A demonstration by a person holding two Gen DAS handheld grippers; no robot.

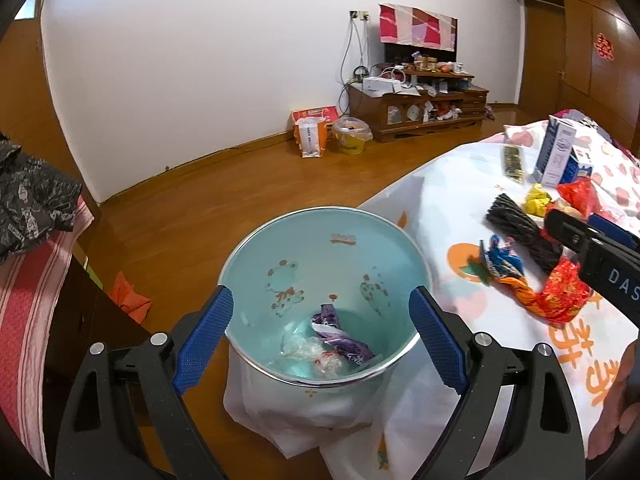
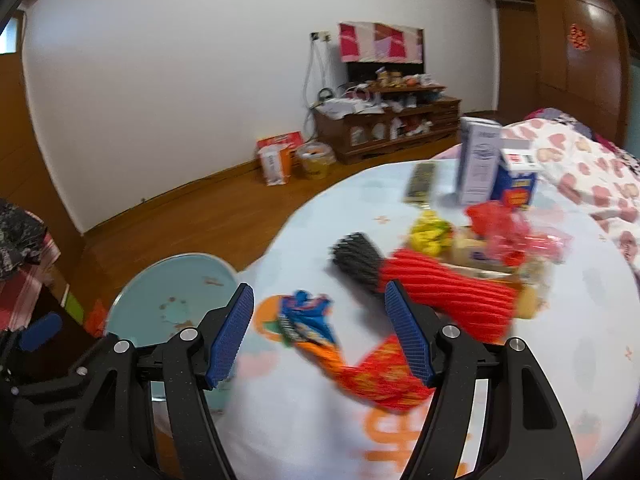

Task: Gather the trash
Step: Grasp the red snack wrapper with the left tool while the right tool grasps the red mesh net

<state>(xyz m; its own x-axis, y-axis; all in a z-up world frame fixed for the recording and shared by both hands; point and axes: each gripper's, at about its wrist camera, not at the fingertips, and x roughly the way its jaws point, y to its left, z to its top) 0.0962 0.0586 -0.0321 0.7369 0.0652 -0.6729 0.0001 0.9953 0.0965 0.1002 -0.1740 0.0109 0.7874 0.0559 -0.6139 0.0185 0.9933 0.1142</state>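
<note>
A light blue trash bin (image 1: 320, 248) stands beside the bed, with a purple wrapper (image 1: 340, 336) and clear plastic (image 1: 308, 352) at its bottom. My left gripper (image 1: 320, 336) is open, its fingers on either side of the bin's rim. My right gripper (image 2: 320, 336) is open and empty above the bed sheet, over a blue and orange snack wrapper (image 2: 308, 324) and a red wrapper (image 2: 380, 376). Both wrappers also show in the left wrist view (image 1: 504, 268), (image 1: 564, 292). The bin shows at the left of the right wrist view (image 2: 172, 280).
On the bed lie a red and black knitted item (image 2: 440, 292), yellow crumpled paper (image 2: 430, 232), a red plastic bag (image 2: 500, 228), two cartons (image 2: 480, 164) and a dark packet (image 2: 420, 180). A wooden TV cabinet (image 1: 416, 108) and bags (image 1: 316, 136) stand by the far wall.
</note>
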